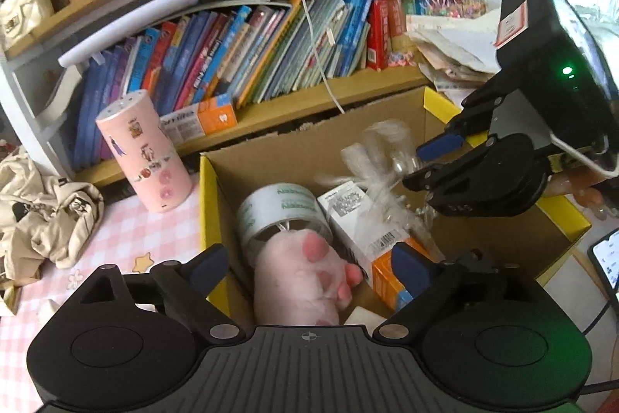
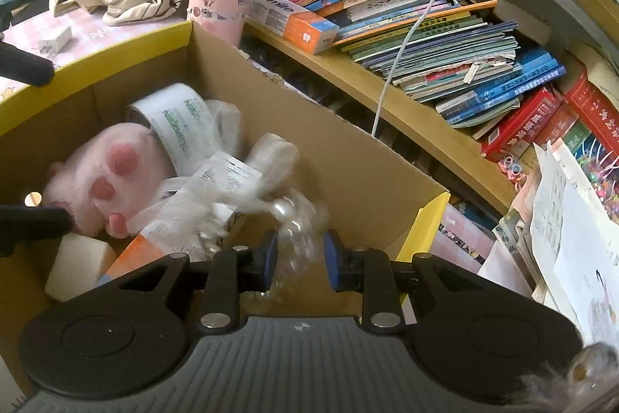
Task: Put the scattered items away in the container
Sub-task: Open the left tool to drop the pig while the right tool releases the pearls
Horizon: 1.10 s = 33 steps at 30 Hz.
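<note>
One cardboard box is seen, and in it are counted one plush paw, one roll of tape, one white carton, one orange carton, one clear plastic bag and one white block. Outside it, one pink cylinder, one toothpaste box and one crumpled cloth are counted. Two grippers are present.

Books fill shelves; pink canister stands beside.
</note>
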{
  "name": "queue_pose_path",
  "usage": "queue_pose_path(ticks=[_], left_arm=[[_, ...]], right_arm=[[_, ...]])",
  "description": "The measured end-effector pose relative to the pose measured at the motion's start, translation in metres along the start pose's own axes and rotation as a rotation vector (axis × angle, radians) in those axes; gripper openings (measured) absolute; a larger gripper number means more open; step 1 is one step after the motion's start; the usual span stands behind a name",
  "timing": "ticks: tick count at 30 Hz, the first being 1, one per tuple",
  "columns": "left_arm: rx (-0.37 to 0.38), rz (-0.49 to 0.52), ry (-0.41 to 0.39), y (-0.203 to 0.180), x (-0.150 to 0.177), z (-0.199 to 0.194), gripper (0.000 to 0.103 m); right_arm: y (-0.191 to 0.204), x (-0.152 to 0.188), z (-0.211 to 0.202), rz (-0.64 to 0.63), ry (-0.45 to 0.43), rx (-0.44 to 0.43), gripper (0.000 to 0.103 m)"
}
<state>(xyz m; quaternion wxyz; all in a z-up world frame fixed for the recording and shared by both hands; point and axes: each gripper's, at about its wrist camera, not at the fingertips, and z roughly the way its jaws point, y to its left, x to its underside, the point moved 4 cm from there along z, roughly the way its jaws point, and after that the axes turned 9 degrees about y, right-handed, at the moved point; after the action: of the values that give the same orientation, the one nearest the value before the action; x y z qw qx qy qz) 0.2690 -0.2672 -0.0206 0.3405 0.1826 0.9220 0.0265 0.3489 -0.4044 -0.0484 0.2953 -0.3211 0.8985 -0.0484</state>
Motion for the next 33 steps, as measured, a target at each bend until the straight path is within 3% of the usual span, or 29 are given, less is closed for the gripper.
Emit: queue_pose_path(ticks=[4,21,33], left_arm=[[0.009,-0.054,-0.001,0.003,0.005,-0.007,0.095],[0.005,-0.205,-0.045,0.015,0.043,-0.036,0.095],[0.030,-0.250,-0.150,0.029,0.063,-0.068,0.095]], right_arm=[[0.001,-0.002,-0.003,-0.007,-0.019,0.017,0.050],[0.021,0.020,-0.033,0.038,-0.046,-0.006,0.052],[0.035,0.040,-0.088,0.185,-0.159,0.040,0.052]])
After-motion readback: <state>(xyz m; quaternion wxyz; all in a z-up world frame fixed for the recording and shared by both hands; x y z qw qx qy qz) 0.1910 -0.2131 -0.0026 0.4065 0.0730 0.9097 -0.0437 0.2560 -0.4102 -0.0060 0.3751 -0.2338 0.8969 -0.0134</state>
